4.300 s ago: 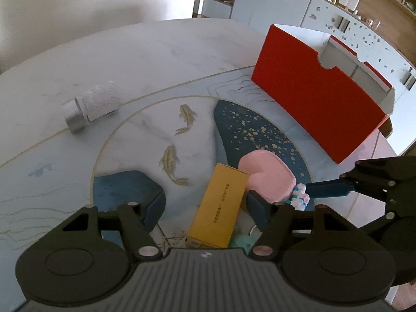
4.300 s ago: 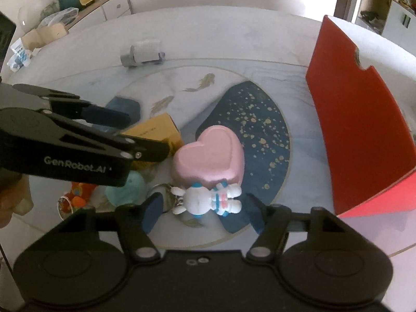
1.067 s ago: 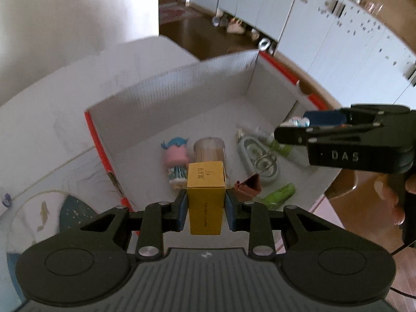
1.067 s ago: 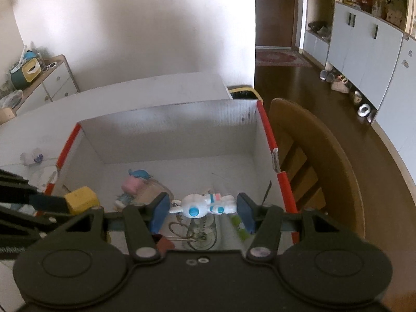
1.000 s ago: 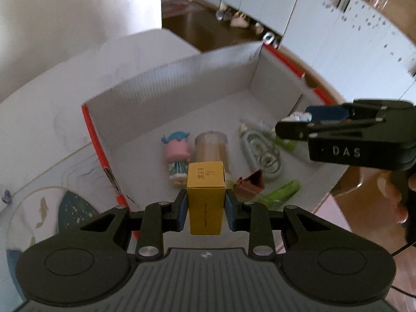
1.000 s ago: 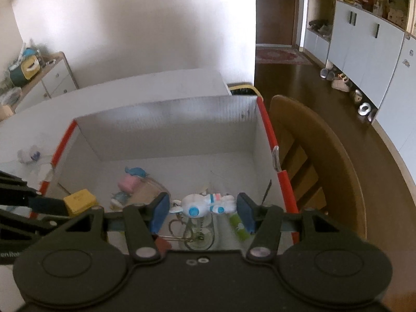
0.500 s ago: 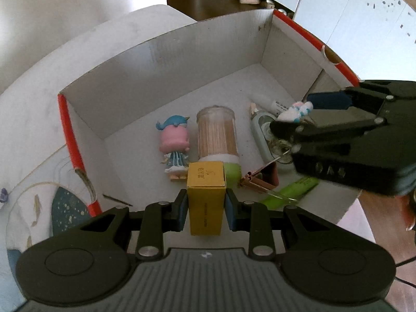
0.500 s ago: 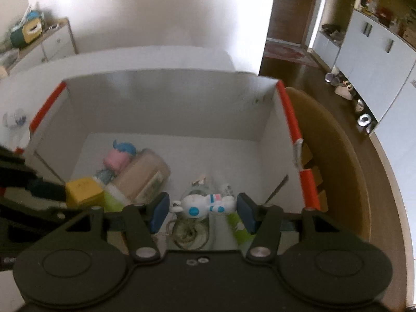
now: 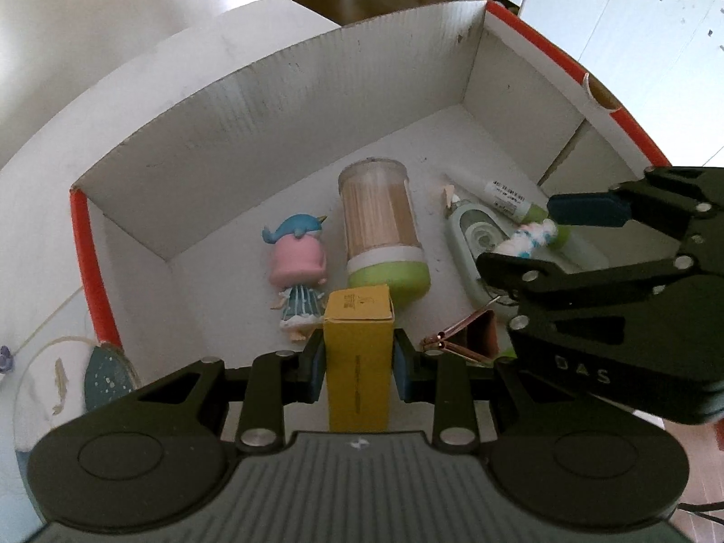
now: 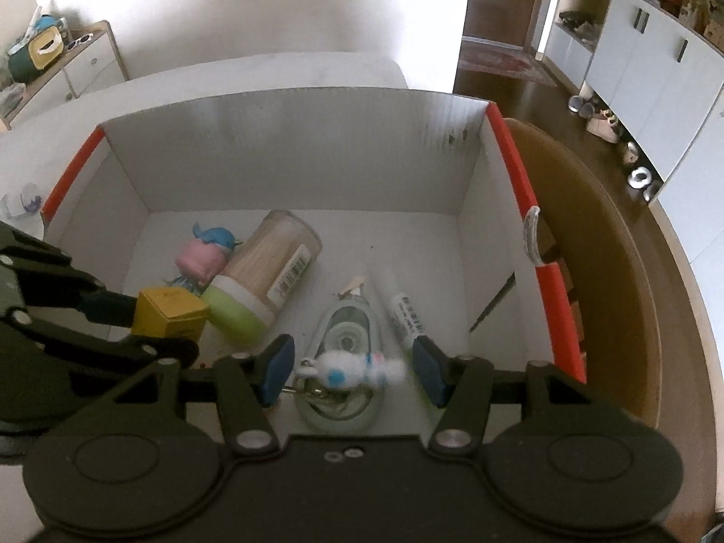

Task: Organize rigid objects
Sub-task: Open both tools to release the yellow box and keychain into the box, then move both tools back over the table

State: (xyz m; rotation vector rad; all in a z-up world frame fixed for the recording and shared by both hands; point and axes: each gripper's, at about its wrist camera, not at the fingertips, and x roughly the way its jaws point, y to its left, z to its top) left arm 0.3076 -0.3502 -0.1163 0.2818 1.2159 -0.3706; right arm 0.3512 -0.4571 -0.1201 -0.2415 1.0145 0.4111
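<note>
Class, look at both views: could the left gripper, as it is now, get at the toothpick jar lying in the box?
Probably not yet. The left gripper is shut on the yellow box, so its jaws are full, though the toothpick jar lies uncovered just beyond it.

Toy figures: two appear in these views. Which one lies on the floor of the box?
The pink-haired doll with the blue hat lies on the floor of the box, beside the toothpick jar. The white-and-blue bunny is between the right gripper fingers instead.

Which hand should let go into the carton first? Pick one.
Left, probably. The left gripper clamps the yellow box over bare carton floor beside the doll. The right gripper has its bunny directly above the tape dispenser.
</note>
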